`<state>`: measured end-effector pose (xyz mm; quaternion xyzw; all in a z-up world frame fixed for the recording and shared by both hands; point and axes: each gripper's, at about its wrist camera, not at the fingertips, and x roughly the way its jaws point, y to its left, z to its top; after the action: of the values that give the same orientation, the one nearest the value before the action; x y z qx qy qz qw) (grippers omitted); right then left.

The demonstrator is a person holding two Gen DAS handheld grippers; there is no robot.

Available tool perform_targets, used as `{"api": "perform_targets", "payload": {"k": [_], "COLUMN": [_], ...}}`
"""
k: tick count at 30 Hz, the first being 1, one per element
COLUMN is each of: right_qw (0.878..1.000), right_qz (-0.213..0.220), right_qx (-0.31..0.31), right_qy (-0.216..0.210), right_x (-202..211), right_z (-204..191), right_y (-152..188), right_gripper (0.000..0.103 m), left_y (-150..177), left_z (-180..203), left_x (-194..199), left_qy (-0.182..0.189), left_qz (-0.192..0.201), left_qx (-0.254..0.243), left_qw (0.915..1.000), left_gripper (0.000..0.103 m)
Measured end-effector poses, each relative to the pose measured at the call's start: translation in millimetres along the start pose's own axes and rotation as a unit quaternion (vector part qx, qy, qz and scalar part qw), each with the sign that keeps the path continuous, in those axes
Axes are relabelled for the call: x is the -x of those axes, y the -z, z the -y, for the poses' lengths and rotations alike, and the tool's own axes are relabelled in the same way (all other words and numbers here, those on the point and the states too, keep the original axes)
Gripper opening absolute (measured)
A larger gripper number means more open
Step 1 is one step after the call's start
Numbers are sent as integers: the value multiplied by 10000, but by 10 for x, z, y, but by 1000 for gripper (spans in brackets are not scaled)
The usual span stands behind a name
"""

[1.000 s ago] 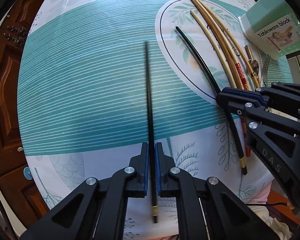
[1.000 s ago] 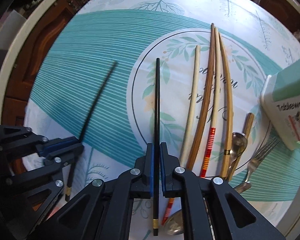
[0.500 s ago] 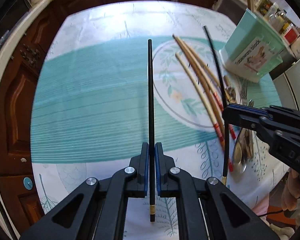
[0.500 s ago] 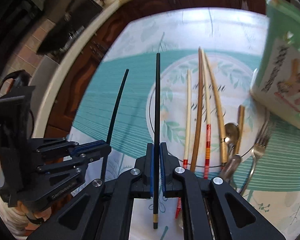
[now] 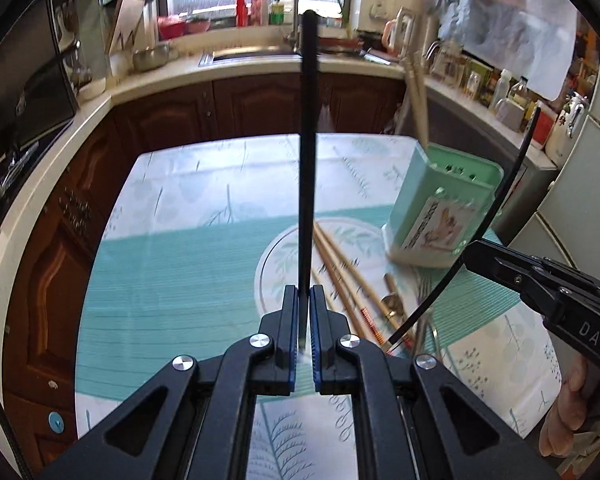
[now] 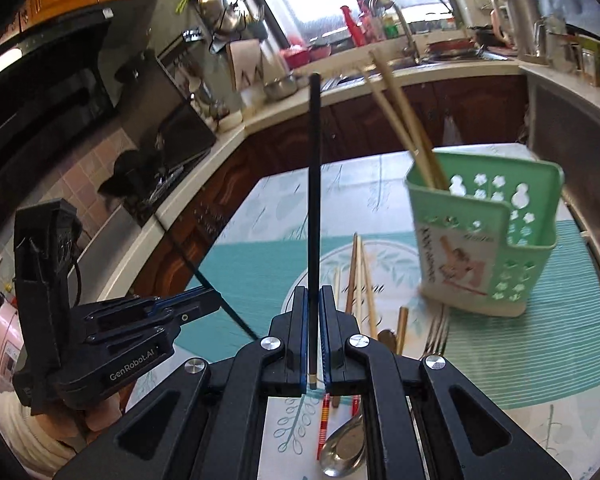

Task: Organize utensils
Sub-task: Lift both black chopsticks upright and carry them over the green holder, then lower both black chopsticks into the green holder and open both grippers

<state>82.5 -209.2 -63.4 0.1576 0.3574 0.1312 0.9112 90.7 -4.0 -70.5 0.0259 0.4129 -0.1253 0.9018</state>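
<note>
My left gripper (image 5: 304, 326) is shut on a black chopstick (image 5: 308, 168) that points up and away, above the table. My right gripper (image 6: 313, 330) is shut on a second black chopstick (image 6: 314, 184), also raised. In the left wrist view the right gripper (image 5: 548, 280) shows at the right with its chopstick (image 5: 496, 216) beside the green tableware holder (image 5: 440, 208). The holder (image 6: 484, 240) has two wooden chopsticks (image 6: 400, 120) standing in it. Several wooden chopsticks (image 6: 360, 280), a spoon (image 6: 344, 452) and a fork (image 6: 436, 332) lie on the tablecloth.
The table has a teal and white leaf-print cloth (image 5: 172, 280). Brown kitchen cabinets (image 5: 252, 104) and a counter with a sink (image 5: 256, 54) run behind it. A stove (image 6: 160, 176) is at the left. The left gripper's body (image 6: 100, 344) shows at the left of the right wrist view.
Both grippers have lifted their black chopsticks off the table and tilted them upward, so the views now show the kitchen. The right gripper has moved nearer the green holder.
</note>
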Motion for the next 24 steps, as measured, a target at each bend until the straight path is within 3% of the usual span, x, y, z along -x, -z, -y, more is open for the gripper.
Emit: {"api": "perform_targets", "payload": {"k": [14,24], "right_qw": [9966,9884], "right_qz": [575,1059], "right_qx": [350,613], "right_qy": [476,902], "right_x": [896,1620], "right_z": [-48,-20], "right_y": [-640,-1377], "right_gripper": [5,5], "left_y": [-650,-1309], "left_z": [577,999], "left_x": [299,518], "left_qy": [427,801], "left_qz": [521,947], "left_qx": [-642,-889], "left_qw": [9957,9883], "left_gripper": [3,3]}}
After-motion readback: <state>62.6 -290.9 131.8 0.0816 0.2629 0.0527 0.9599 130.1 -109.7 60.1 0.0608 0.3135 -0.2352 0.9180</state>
